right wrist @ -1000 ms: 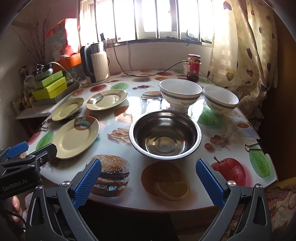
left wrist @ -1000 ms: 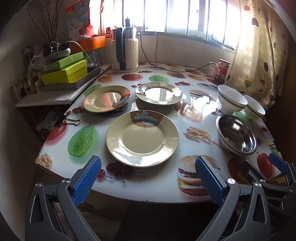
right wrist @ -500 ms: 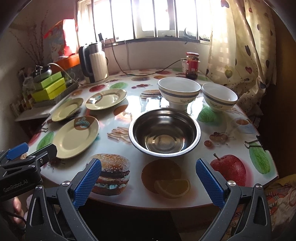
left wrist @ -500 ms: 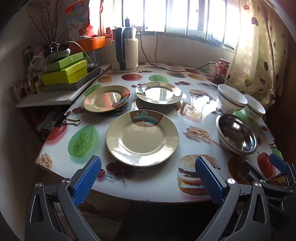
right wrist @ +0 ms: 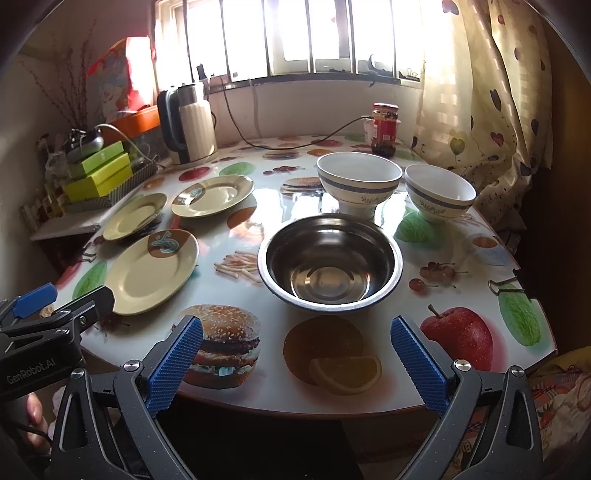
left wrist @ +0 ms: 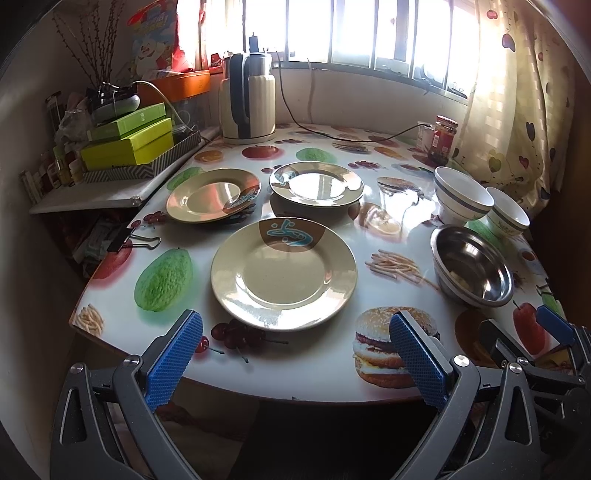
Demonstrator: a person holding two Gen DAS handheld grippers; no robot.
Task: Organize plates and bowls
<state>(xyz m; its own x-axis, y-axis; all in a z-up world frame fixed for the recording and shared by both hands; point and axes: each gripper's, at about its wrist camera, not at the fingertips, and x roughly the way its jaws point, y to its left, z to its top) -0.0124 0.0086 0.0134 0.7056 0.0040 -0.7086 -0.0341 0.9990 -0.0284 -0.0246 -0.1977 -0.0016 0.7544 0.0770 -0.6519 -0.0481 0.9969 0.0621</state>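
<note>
Left gripper (left wrist: 295, 354), right gripper (right wrist: 295, 360) jaws spread, empty; steel bowl (right wrist: 330, 263) upright; far bowl (left wrist: 506, 216) partly hidden.

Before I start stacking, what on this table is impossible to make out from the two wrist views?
- Jar label: too small to read, both views.
- Far side of the small bowl: hidden by the big bowl, left wrist view.
- Outdoors beyond the window: blown out by glare.
- Items behind the green boxes: hidden and dim.

cream plates (left wrist: 284, 273), blue-banded white bowls (right wrist: 359, 182), silver bowl (right wrist: 330, 264)
</note>
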